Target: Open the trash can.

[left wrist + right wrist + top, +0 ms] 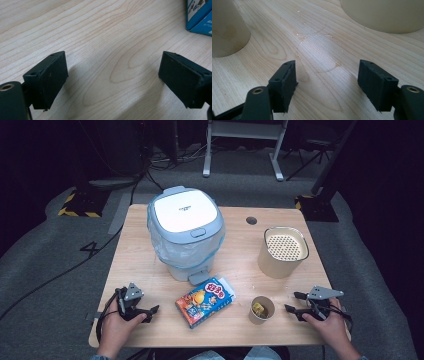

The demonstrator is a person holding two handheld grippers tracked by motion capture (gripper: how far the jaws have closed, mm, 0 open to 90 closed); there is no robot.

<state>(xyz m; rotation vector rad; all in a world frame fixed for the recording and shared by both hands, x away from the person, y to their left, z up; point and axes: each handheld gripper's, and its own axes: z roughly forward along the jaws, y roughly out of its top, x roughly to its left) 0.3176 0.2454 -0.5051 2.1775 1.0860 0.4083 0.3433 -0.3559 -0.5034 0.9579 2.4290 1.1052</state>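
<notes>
Grippers rest low on the wooden table (pixel 150 270), one at each near corner, and we hold one in each hand. We take the snack box (pixel 205 301) as our landmark: it lies flat near the front edge, roughly midway between the two tools.

Left gripper (pixel 150 312): it sits well to the left of the box, pointing toward it. In the left gripper view its jaws stand wide apart with bare wood between them, and nothing is gripped. A blue corner of the box (pixel 200 15) appears at the upper right of that view, apart from the jaws.

Right gripper (pixel 295 303): it sits well to the right of the box, pointing back toward it. In the right gripper view its jaws are also spread wide over bare wood, holding nothing.

Paper cup (pixel 262 309): it stands upright just right of the box, between the box and the right gripper, with something small and yellowish inside. We see its side wall (pixel 227 27) at the upper left of the right gripper view.

Tan canister (pixel 282 252): it stands beyond the box and to its right, upright, with a perforated insert at the top.

Bin (pixel 185 232): it stands directly beyond the box, lid closed, with a clear bag tucked under the lid; its pedal nearly reaches the box.
</notes>
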